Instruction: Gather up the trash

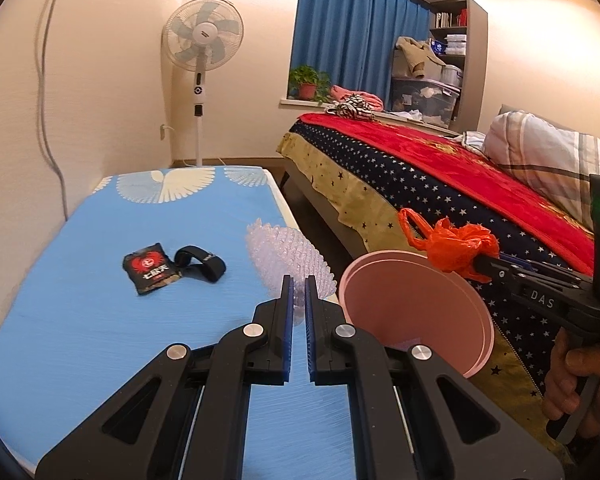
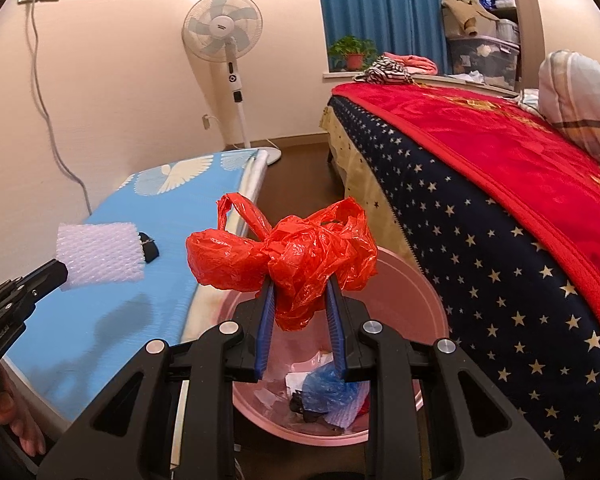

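Right gripper (image 2: 300, 300) is clamped on a crumpled orange plastic bag (image 2: 295, 256) directly above the pink bin (image 2: 412, 280); left gripper (image 1: 298, 292) is pinched on a white foam net sleeve (image 1: 287, 256) just beside the bin, over the blue table (image 1: 79, 320). We judge the step as the drop. Next we open the right jaws over the bin, then swing the sleeve across; a black packet (image 1: 149, 270) and strap (image 1: 201, 266) remain farther from the bin.
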Motion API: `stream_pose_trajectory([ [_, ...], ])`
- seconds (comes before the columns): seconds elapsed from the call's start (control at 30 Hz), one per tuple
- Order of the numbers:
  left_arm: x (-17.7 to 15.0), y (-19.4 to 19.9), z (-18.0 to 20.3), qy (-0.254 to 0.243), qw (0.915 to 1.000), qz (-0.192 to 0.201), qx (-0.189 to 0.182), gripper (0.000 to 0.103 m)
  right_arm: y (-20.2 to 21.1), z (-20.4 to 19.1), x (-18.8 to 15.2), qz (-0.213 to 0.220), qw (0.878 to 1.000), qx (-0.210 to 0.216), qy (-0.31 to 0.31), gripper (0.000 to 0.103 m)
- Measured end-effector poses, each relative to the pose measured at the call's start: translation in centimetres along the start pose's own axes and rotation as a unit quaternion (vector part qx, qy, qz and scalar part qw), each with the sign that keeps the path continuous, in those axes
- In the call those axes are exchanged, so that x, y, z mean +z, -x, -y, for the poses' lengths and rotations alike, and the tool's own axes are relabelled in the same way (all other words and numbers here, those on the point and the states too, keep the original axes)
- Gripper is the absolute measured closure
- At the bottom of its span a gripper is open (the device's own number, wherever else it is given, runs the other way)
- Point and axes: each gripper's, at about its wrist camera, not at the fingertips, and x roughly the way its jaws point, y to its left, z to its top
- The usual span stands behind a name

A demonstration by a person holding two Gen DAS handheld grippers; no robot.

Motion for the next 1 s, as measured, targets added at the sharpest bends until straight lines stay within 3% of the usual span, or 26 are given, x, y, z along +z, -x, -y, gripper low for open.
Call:
stream_pose_trajectory([
  [1.0,-0.2,-3.5,4.8,-0.021,0.9981,-0.022,-0.053,0.098,-2.0,2.5,-0.5,-0.017,0.999,-0.035,-0.018,0.078],
])
